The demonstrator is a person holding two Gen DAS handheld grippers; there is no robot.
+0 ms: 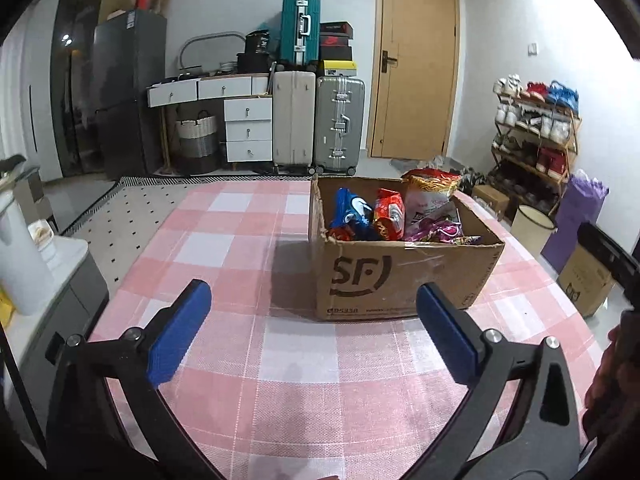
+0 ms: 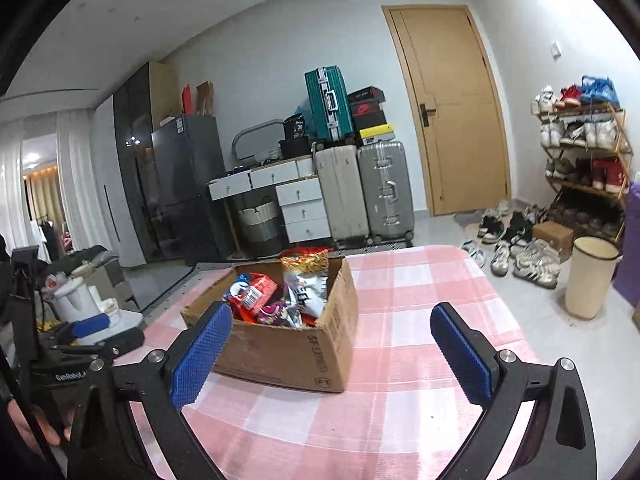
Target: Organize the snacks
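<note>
A brown cardboard box (image 1: 404,280) stands on the pink checked tablecloth (image 1: 248,240), filled with several snack packets: a blue one (image 1: 352,210), a red one (image 1: 390,214), a tall red-and-white bag (image 1: 430,196). My left gripper (image 1: 314,304) hovers open in front of the box, nothing between its blue pads. In the right wrist view the same box (image 2: 292,348) sits ahead and slightly left, snack packets (image 2: 280,296) showing. My right gripper (image 2: 332,328) is open and empty, its left pad (image 2: 202,354) overlapping the box's near corner in the picture. The left gripper's body (image 2: 72,360) shows at the left edge.
A white appliance (image 1: 20,252) stands on a side unit left of the table. Beyond the table are suitcases (image 1: 316,120), white drawers (image 1: 248,128), a fridge (image 1: 128,96) and a wooden door (image 1: 416,64). A shoe rack (image 2: 584,160), loose shoes (image 2: 516,244) and a cream bin (image 2: 588,276) stand right.
</note>
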